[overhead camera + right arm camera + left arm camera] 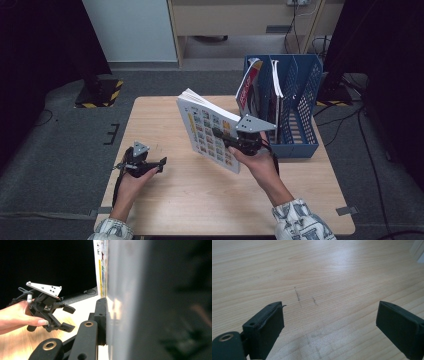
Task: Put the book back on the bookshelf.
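Left claw (159,163) rests low over the worktop (165,200) at 8 o'clock, jaws wide, nothing between them. Right claw (220,135), near centre, is clamped on the book (205,131), held tilted above the worktop. Blue file rack (300,100) stands at 2 o'clock, magazines inside.

Both sleeves (298,220) are white with a grey-blue print; each black gripper (141,164) carries a grey three-cornered plate (256,123) and brass-ringed pivots.
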{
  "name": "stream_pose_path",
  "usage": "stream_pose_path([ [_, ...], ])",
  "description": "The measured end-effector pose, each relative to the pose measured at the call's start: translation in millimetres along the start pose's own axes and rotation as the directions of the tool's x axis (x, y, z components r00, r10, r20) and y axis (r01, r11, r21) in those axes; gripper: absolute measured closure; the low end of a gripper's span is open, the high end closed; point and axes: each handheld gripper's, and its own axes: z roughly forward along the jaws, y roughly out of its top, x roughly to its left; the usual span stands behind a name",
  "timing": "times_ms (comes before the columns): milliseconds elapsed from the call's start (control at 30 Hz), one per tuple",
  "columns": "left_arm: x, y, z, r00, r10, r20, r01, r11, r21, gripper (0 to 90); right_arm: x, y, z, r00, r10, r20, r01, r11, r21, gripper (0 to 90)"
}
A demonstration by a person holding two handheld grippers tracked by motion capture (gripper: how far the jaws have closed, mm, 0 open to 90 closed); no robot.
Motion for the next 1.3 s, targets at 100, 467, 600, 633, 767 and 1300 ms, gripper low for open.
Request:
stream_pose_path([
  [100, 0.0, -0.4, 1.0, 1.0000, -0.003, 0.002, 0.003, 1.0000, 0.006, 7.3, -0.6, -0.6, -1.8, 1.0000, 0.000, -0.004, 0.000, 1.000, 0.004, 74.0],
  [467, -0.5, -0.7, 2.2, 1.0000, 0.007, 0.001, -0.007, 0.9999, 0.011, 7.2, -3.6, -6.8, -17.4, 1.0000, 0.007, -0.007, -0.007, 1.000, 0.002, 74.1],
  [600, -0.9, -0.8, 2.6, 1.0000, 0.004, 0.001, -0.004, 0.9999, 0.009, 7.2, -4.0, -10.1, -23.7, 1.0000, 0.000, -0.008, 0.000, 1.000, 0.011, 74.0],
  [633, -1.0, -0.7, 2.6, 1.0000, 0.005, 0.002, -0.005, 0.9999, 0.010, 7.2, -4.1, -10.8, -25.1, 1.0000, 0.002, -0.006, -0.002, 1.000, 0.012, 74.1],
  [767, -1.7, -0.7, 2.7, 1.0000, 0.008, 0.002, -0.008, 0.9999, 0.012, 7.2, -7.1, -13.6, -29.5, 1.0000, 0.003, 0.001, -0.003, 1.000, 0.011, 74.1],
  [1300, -2.5, -1.3, 4.1, 0.9998, 0.017, 0.007, -0.017, 0.9996, 0.022, 7.3, -16.8, -19.6, -58.3, 0.9999, 0.005, 0.010, -0.005, 1.000, 0.009, 74.1],
])
